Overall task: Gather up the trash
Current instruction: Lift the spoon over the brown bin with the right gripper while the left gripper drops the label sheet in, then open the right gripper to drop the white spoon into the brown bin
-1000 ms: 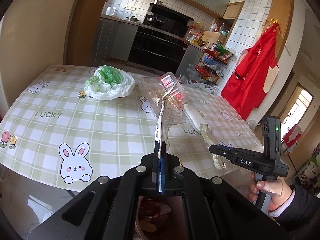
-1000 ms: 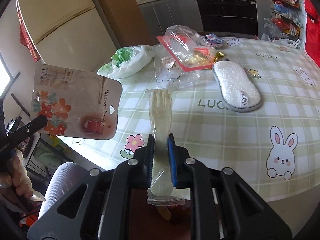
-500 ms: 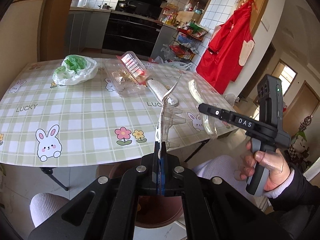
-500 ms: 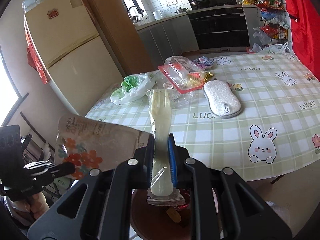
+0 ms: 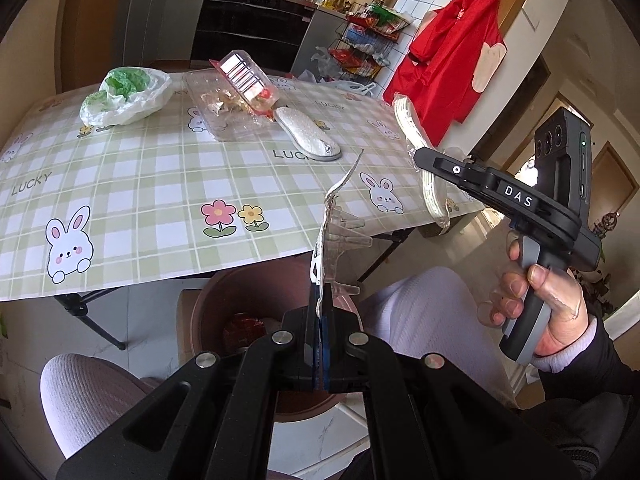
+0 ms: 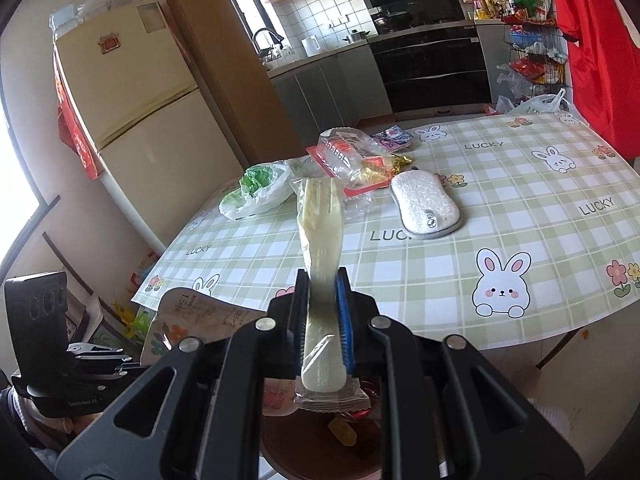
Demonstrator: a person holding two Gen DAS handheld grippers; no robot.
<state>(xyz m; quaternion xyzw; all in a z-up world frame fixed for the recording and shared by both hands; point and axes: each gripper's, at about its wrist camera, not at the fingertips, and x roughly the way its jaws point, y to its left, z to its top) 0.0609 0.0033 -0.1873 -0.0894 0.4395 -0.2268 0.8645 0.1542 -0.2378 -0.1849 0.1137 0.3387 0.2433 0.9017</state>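
Holding trash over the bin, both grippers were clamped shut on something. The right gripper [image 6: 322, 312] had its jaws squeezed on a wrapped plastic fork [image 6: 320, 240], and the left gripper [image 5: 320, 320] had its jaws squeezed on a flat hook packet [image 5: 334, 232] with a clear plastic front. The fork stood long-ways straight out from the jaws, with its prongs pointing away toward the table and its handle end sticking back past the jaws. The packet also stood up on its thin edge, running straight out from the left jaws. The brown bin [image 5: 208, 308] sat on the floor right under both grippers, just beside the table edge, and it already had some wrappers inside. So both pieces of trash looked ready to fall straight down once the jaws opened, and I think letting go was the next step. The left gripper looked a bit closer to the middle of the bin, but it was hard to be sure. On the table [image 6: 520, 216] more things waited: a white bag with green stuff [image 6: 256, 188], a clear box with a red label [image 6: 348, 156], and a white sponge pad [image 6: 424, 208]. These lay well apart from the grippers. A red apron [image 5: 452, 60] hung on the wall behind.
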